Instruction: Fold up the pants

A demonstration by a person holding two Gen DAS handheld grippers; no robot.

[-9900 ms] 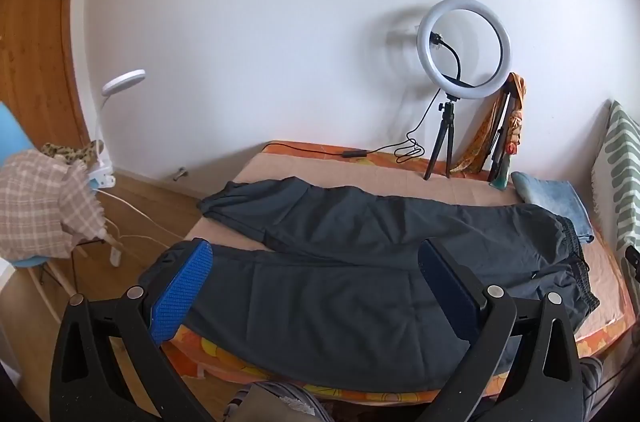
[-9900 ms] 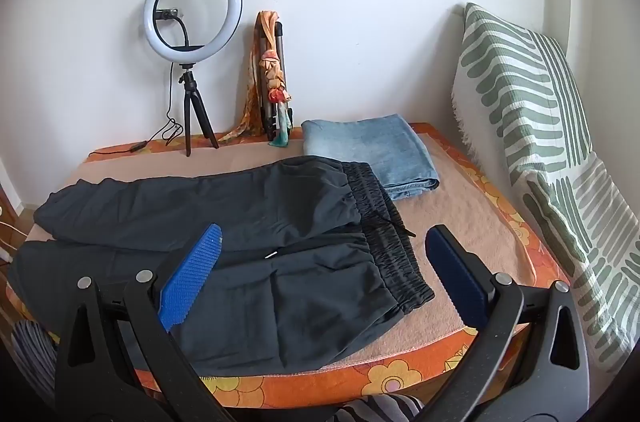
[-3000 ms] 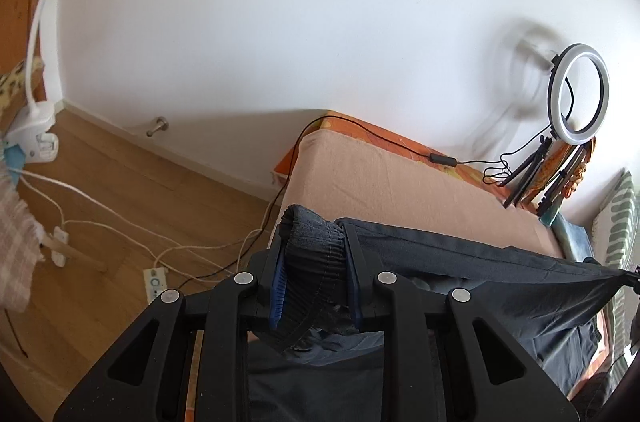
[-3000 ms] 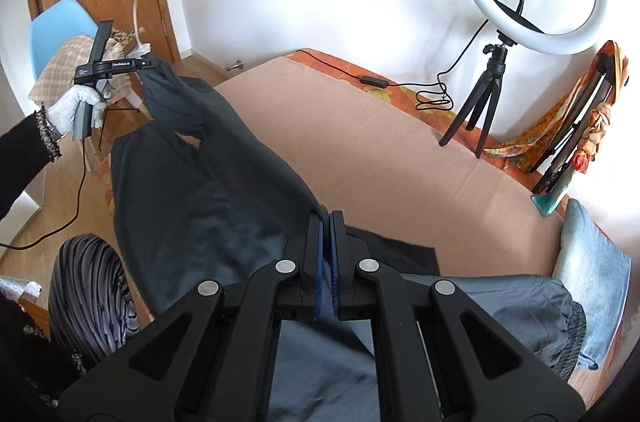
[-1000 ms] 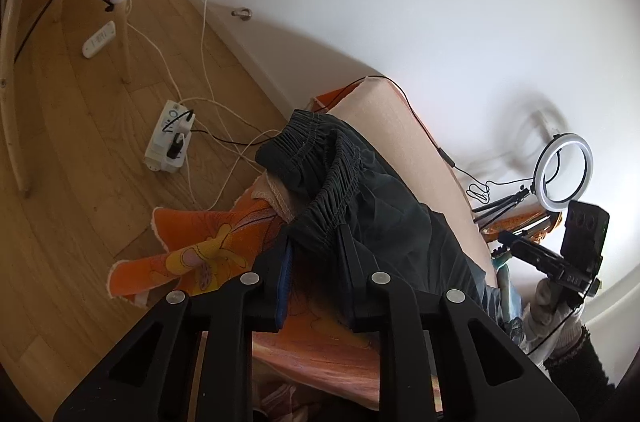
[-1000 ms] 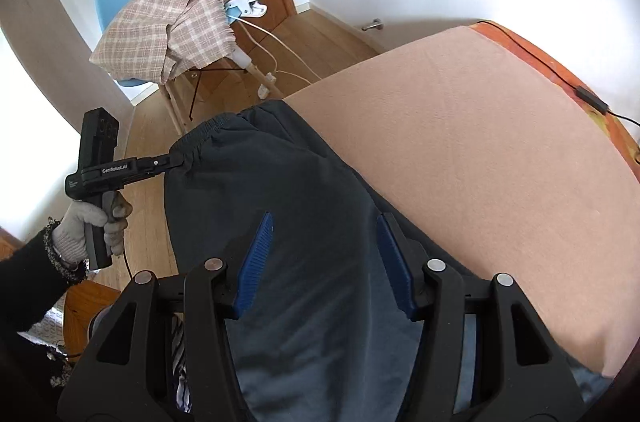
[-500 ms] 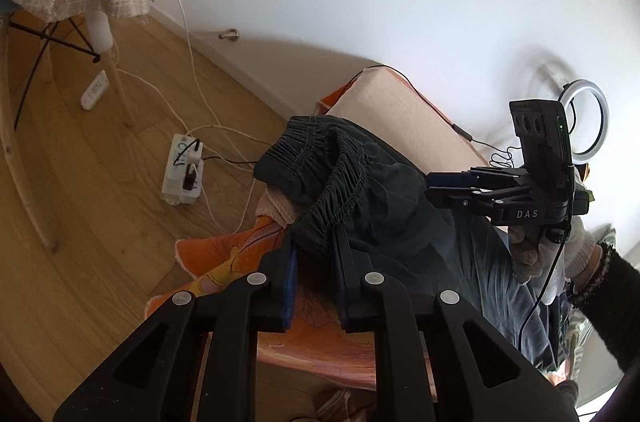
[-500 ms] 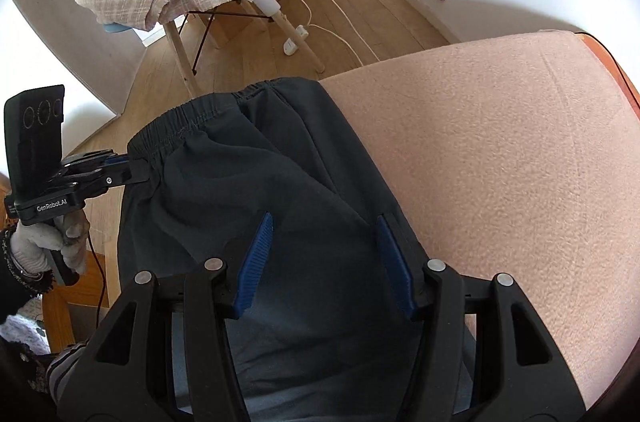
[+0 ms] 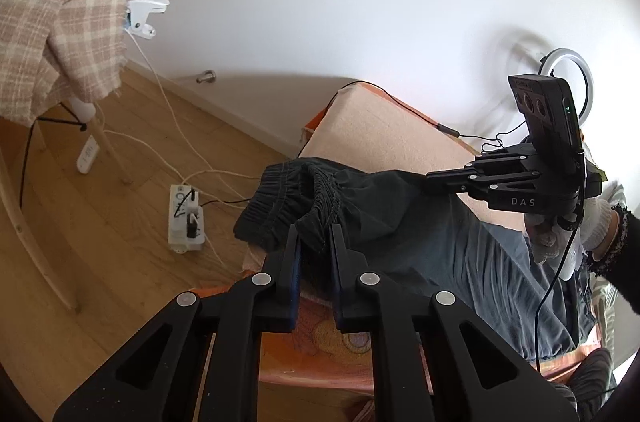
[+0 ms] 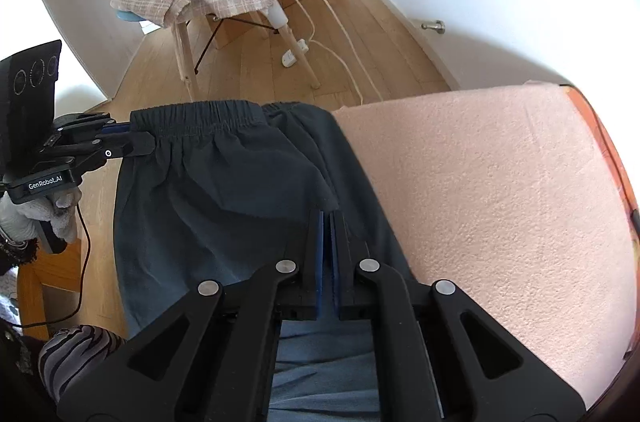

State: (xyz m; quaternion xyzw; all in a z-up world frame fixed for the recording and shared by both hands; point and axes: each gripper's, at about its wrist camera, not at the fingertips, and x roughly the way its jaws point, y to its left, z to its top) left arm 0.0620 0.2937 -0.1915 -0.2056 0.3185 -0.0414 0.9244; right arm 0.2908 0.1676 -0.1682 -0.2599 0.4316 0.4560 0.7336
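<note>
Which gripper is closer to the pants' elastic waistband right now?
Left. The left gripper is clamped on the elastic waistband at its corner. The right gripper is shut on a fold of the pants farther down the fabric.

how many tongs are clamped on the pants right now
2. The left tongs pinch the gathered elastic cuff of the pants at the table's end. The right tongs are shut on a fold of fabric further up the leg.
</note>
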